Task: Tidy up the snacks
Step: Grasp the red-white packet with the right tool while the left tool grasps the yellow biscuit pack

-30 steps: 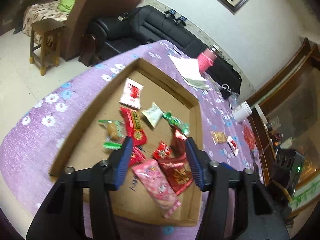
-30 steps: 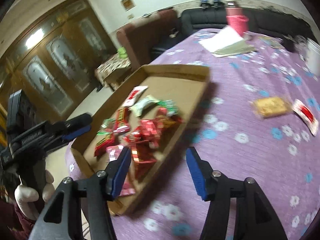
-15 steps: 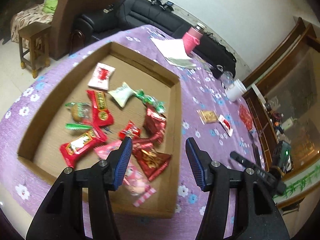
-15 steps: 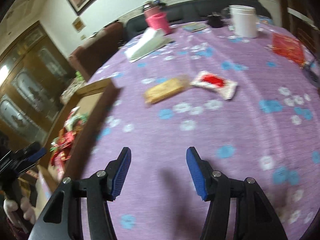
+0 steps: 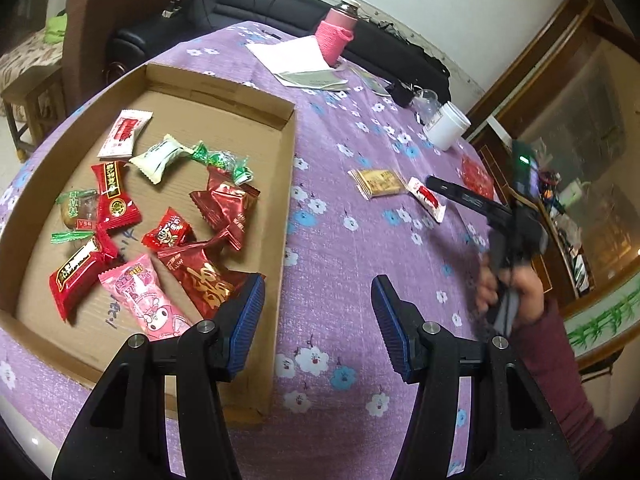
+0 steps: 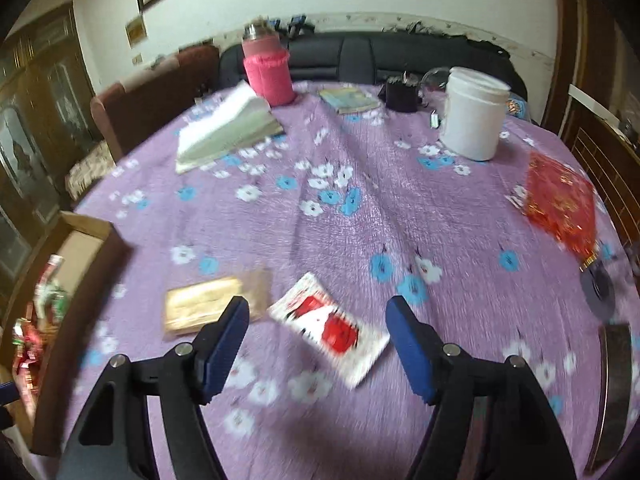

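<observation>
1. The right gripper (image 6: 318,320), jaws opening with nothing pinched, hovers over the white-and-red flat snack packet (image 6: 332,330) on the purple floral bench (image 6: 360,208).
2. The packet's long axis runs far-left to near-right.
3. The left gripper (image 5: 318,300), spread and empty, is farther off.

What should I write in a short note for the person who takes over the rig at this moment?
Left tool: open, empty, over the tablecloth beside the cardboard tray.
Right tool: opening, nothing gripped, over the white-and-red packet.
Done: many snacks lie in the tray, among them the pink packet.
Left: the white-and-red packet and the golden cracker packet beside it lie on the tablecloth, outside the tray. Suggested next: pick up the white-and-red packet with the right tool.
</observation>
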